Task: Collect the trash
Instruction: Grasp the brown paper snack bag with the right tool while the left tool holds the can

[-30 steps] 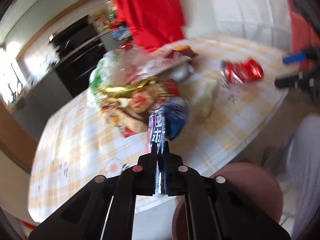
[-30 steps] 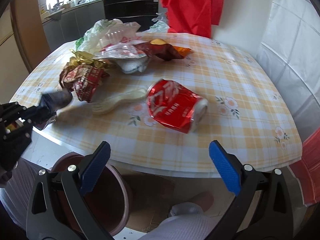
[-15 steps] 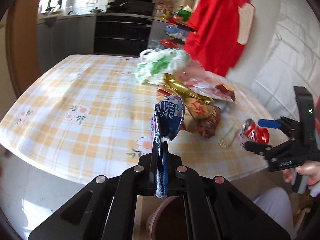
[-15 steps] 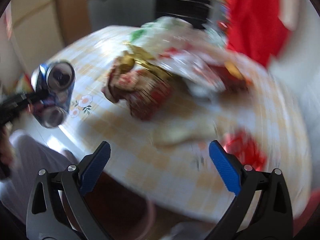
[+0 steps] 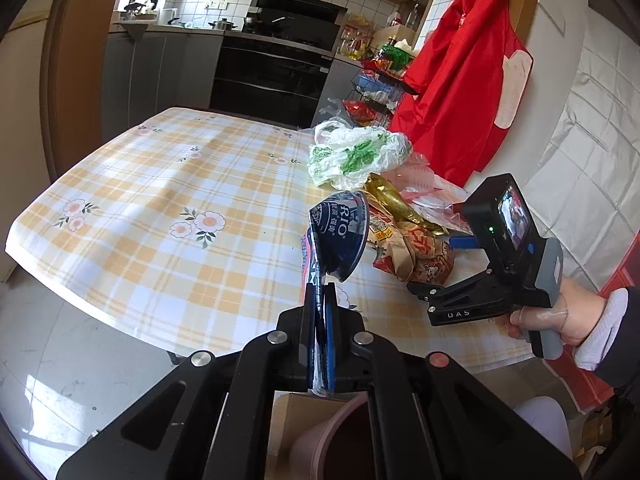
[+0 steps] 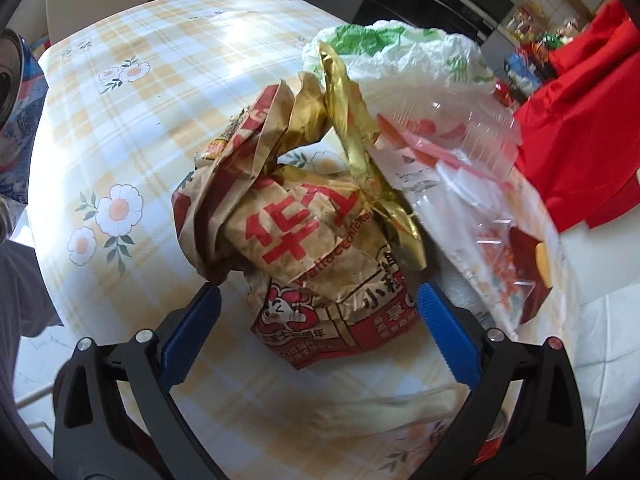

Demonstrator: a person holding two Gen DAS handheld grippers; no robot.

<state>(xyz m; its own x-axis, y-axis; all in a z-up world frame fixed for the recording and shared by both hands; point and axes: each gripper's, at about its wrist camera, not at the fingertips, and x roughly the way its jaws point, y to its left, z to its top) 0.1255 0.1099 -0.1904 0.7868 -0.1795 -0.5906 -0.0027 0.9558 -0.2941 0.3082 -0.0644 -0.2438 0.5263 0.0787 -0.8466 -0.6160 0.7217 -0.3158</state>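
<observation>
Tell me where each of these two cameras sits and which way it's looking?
Left wrist: on the left gripper, looking across the table toward the kitchen; its jaws pinch a crushed blue can; the right hand shows.
Right wrist: on the right gripper, looking down at a crumpled paper bag; its jaws are closing around it.
Shared: bag, white-green plastic bag, blue can.

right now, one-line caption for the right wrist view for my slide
Right gripper, jaws closing, straddles a crumpled paper food bag on the checked tablecloth.

Both wrist views look down, sharing the paper bag close-up.
</observation>
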